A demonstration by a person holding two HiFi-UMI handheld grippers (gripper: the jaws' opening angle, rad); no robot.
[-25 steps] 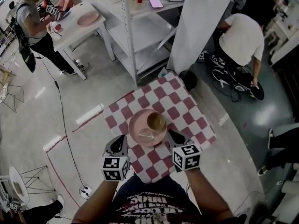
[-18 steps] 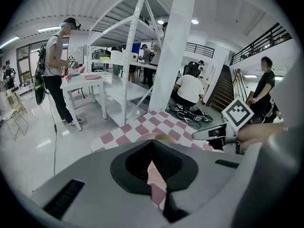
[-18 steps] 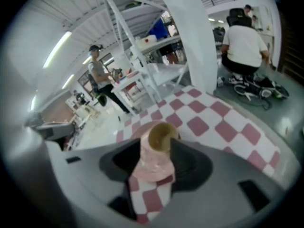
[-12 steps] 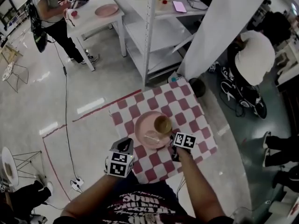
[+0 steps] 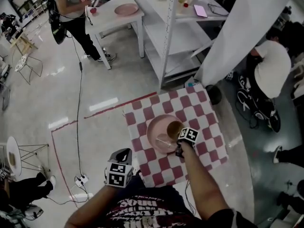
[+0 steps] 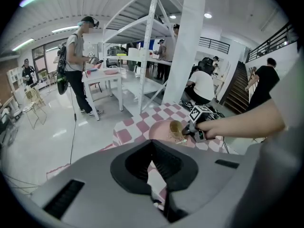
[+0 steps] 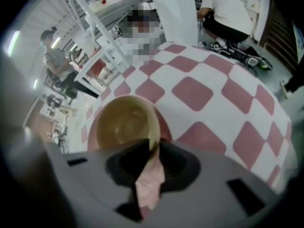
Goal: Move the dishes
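Note:
A small table with a red-and-white checked cloth [image 5: 204, 127] bears a pink plate [image 5: 154, 127]. On the plate stand a tan bowl [image 5: 174, 128] and a small clear glass piece [image 5: 163, 140]. My right gripper [image 5: 179, 145] points steeply down at the bowl's near side. In the right gripper view the bowl [image 7: 124, 122] has its rim between the jaws of the right gripper [image 7: 153, 148], which have just been closing and now pinch it. My left gripper [image 5: 121, 156] hangs shut and empty off the table's front left corner. The left gripper [image 6: 153, 146] looks towards the plate [image 6: 159, 129].
Behind the table stand a white shelving rack [image 5: 166, 27] and a white column [image 5: 247, 27]. A person crouches at the right [image 5: 273, 63]. Another person [image 5: 71, 4] stands at a white table [image 5: 111, 20] far back. Red tape [image 5: 102, 110] and a cable [image 5: 80, 127] lie on the floor.
My right gripper has dropped from the table's front edge onto the bowl and taken its rim. The left gripper has drawn back, away from the plate and off the table's corner.

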